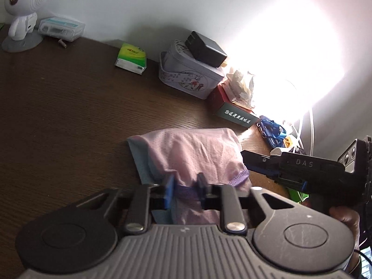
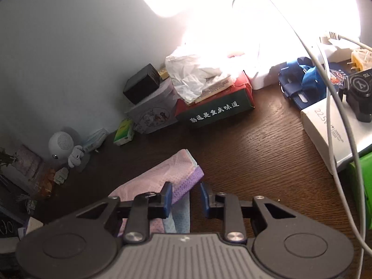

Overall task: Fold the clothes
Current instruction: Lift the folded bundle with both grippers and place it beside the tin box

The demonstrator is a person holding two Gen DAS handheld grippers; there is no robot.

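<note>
A small pink mesh garment [image 1: 190,153] with a purple waistband and a light blue part lies folded on the dark wooden table [image 1: 69,107]. My left gripper [image 1: 186,189] is open, its fingers either side of the purple waistband at the garment's near edge. My right gripper [image 1: 246,160] comes in from the right in the left wrist view, beside the garment's right edge. In the right wrist view the right gripper [image 2: 186,198] is open, its left finger over the garment [image 2: 162,179], with bare table between the pads.
Along the wall stand a white robot-shaped speaker [image 1: 21,11], a clear plastic box [image 1: 61,28], a green tissue pack [image 1: 131,58], a floral tin [image 1: 188,74] with a black charger on top, and a red and green box [image 2: 216,109]. Cables, blue straps [image 2: 302,81] and a white carton [image 2: 325,127] lie at the right.
</note>
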